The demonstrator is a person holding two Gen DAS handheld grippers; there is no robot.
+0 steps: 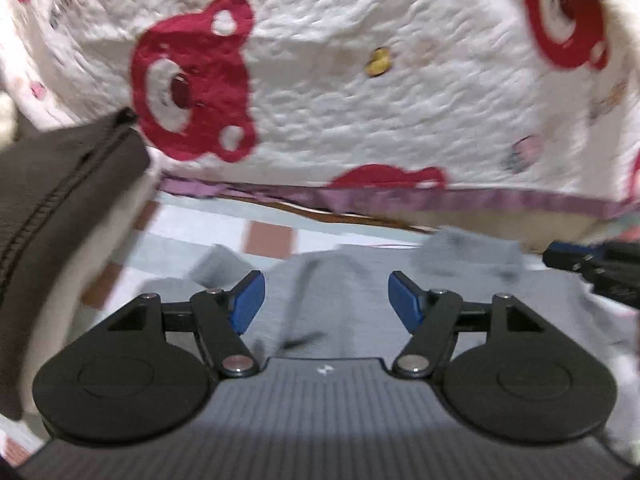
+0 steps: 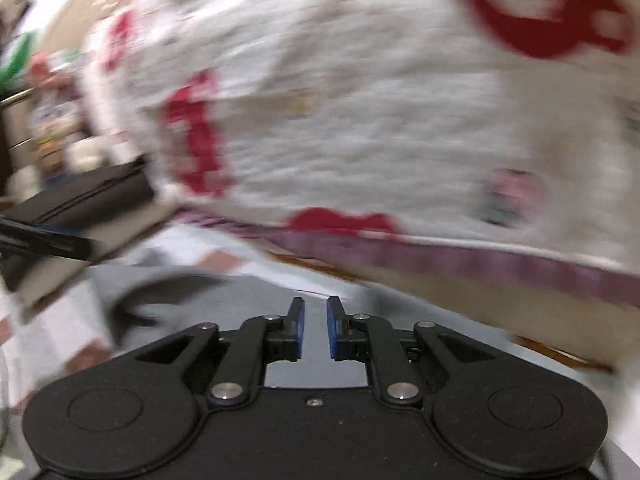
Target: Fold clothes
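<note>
A grey garment [image 1: 340,276] lies flat on a checked sheet [image 1: 192,220], just ahead of my left gripper [image 1: 326,300]. That gripper is open wide, its blue pads [image 1: 248,300] holding nothing. My right gripper [image 2: 315,328] hovers over the same grey garment [image 2: 224,292]; its pads stand a narrow gap apart with nothing between them. The right gripper's tip [image 1: 592,264] shows at the right edge of the left wrist view. The right wrist view is heavily blurred.
A folded dark brown garment [image 1: 60,200] rests on a white pad at the left. Behind the sheet rises a white quilt [image 1: 360,80] printed with red bears and edged in purple. Bottles and clutter [image 2: 52,132] stand at the far left.
</note>
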